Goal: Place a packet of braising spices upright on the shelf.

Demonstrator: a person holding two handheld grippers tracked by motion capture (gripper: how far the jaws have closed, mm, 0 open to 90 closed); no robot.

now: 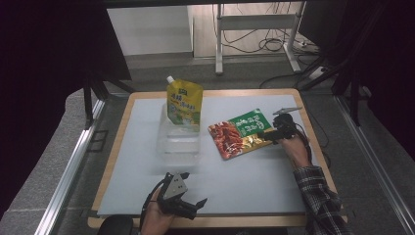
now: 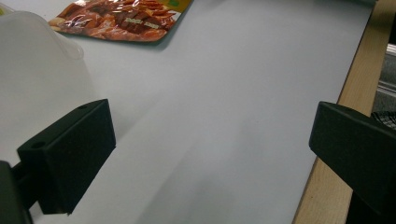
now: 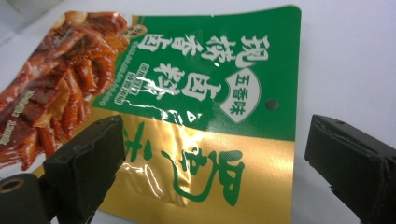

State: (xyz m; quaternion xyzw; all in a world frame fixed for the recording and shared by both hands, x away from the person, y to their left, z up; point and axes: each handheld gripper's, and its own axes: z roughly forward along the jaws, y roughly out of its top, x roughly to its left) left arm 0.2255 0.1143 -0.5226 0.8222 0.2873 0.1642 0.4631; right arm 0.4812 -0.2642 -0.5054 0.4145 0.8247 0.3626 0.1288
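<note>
While the left gripper (image 1: 193, 199) rests low at the near edge of the table (image 1: 117, 147), held in the person's left hand (image 1: 157, 219), its jaws stand wide apart with only bare white tabletop between them. Farther in, just past the middle of the table, a clear plastic container (image 1: 178, 139) sits with a yellow spouted pouch (image 1: 184, 104) standing upright in it. To the right of the container lies a flat snack packet (image 1: 240, 133), green and gold with a picture of reddish-brown meat, face up on the white surface. The right gripper (image 1: 266, 134) sits at the packet's right end, jaws spread, the gold corner lying between them, not pinched. A plaid sleeve (image 1: 320, 198) leads back from it.
</note>
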